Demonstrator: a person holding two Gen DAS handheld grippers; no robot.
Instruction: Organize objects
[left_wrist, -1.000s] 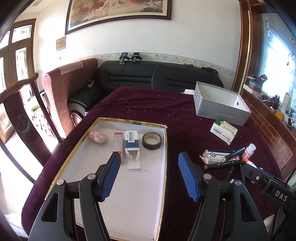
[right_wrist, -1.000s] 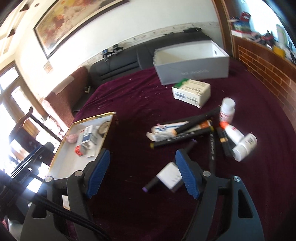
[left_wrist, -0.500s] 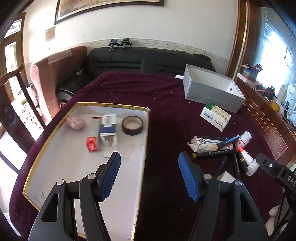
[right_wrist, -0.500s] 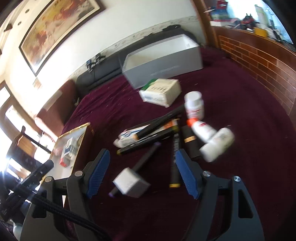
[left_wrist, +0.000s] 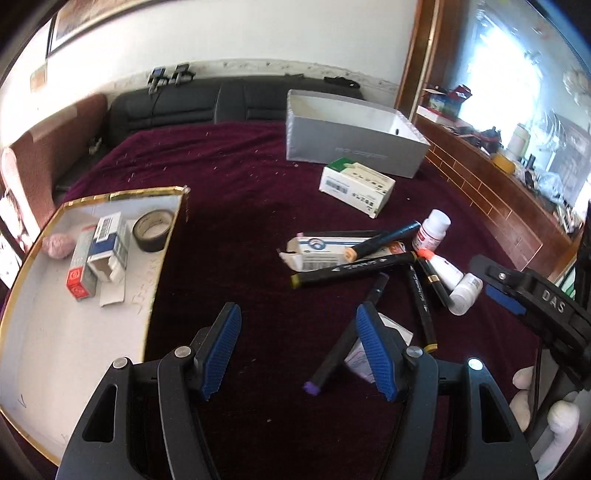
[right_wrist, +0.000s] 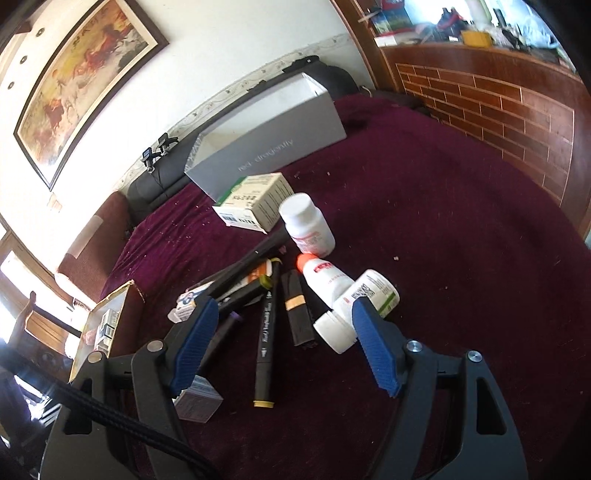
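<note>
Both grippers, left (left_wrist: 299, 347) and right (right_wrist: 284, 345), hover with jaws wide, holding nothing.

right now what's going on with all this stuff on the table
A person is tidying a maroon-covered table with a claw in each hand. Both claws are open and empty. The right claw hovers over a loose pile of markers and white bottles, closest to a bottle lying on its side. The left claw hangs above the cloth between that pile and a gold-rimmed tray, which already holds a roll of tape and small boxes. A grey box stands open behind.
</note>
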